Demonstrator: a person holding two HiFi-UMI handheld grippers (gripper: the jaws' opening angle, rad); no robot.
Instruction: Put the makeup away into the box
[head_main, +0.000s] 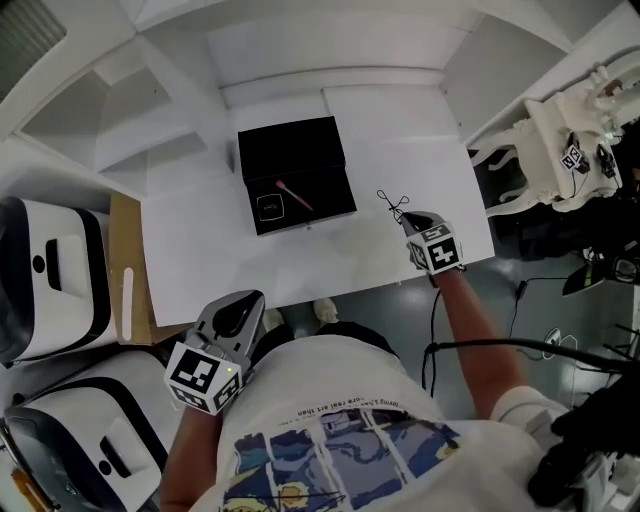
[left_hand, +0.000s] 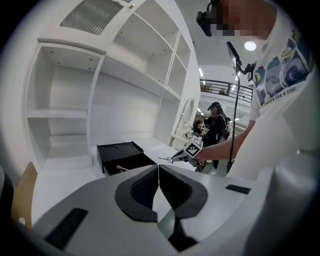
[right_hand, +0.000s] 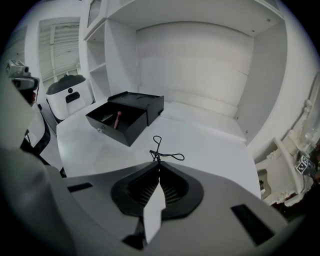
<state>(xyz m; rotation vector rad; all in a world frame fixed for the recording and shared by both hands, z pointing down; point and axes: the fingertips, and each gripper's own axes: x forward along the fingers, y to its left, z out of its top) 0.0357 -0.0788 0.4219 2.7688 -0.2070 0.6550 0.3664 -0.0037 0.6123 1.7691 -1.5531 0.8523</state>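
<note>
The right gripper (right_hand: 159, 165) is clamped on a thin black curler (right_hand: 161, 150), probably for eyelashes, to the right of the open box (head_main: 290, 150). The left gripper (left_hand: 158, 170) is closed and empty.

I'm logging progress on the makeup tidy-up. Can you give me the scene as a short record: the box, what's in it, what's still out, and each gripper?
surface: white table
box: black box, open, toward the back of the table
inside box: pink stick
still out: black eyelash curler, to the right of the box
right gripper: shut on one end of the eyelash curler
left gripper: shut, nothing between the jaws, held back near the person's body
</note>
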